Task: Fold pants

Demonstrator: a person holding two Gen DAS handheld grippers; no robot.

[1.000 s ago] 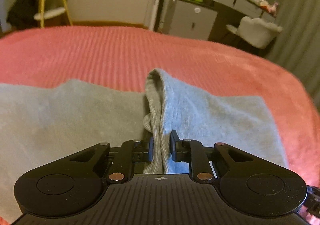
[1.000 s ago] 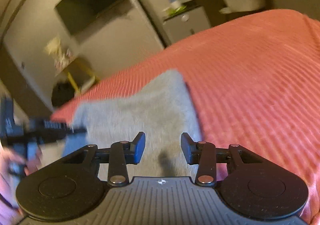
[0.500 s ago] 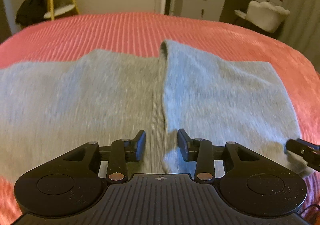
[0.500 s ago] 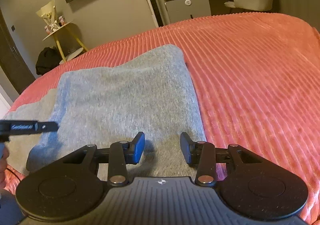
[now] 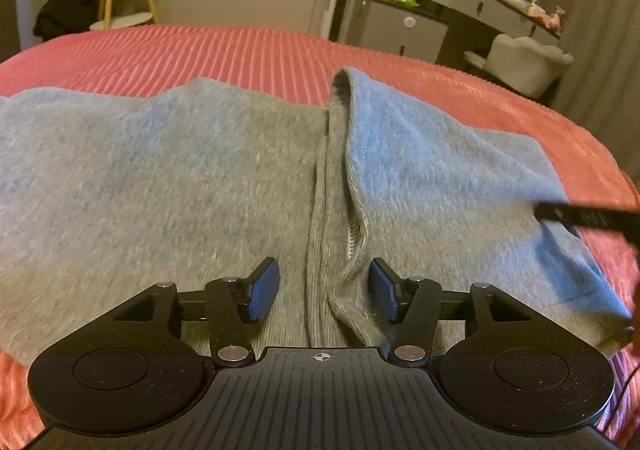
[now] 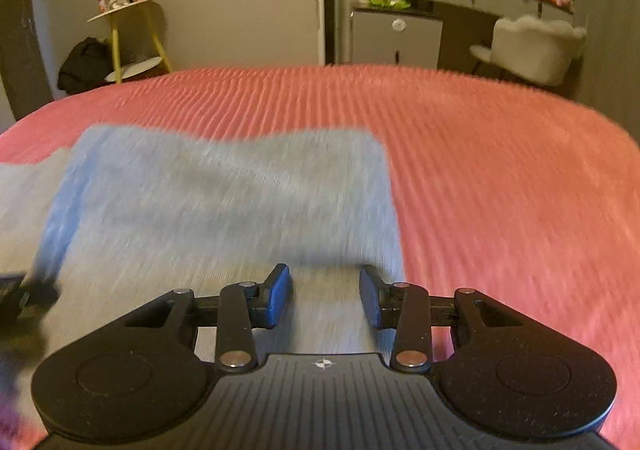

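Grey pants [image 5: 160, 186] lie spread on a red ribbed bedspread [image 5: 240, 50], with one part folded over on the right [image 5: 440, 170] and a raised ribbed edge [image 5: 340, 178] between the layers. My left gripper [image 5: 324, 290] is open, its jaws on either side of that edge near the front. My right gripper [image 6: 325, 296] is open and empty over the pants' [image 6: 224, 210] right front part, near their right edge. The right gripper's finger also shows at the right of the left wrist view [image 5: 584, 216].
The bedspread [image 6: 500, 178] runs bare to the right of and beyond the pants. Past the bed stand a yellow side table [image 6: 132, 38], a grey cabinet [image 6: 396, 38], a dresser with a mirror and a white chair [image 6: 536, 46].
My left gripper let go of the ribbed edge and opened, then drew back. My right gripper swung level and shifted toward the pants' right edge.
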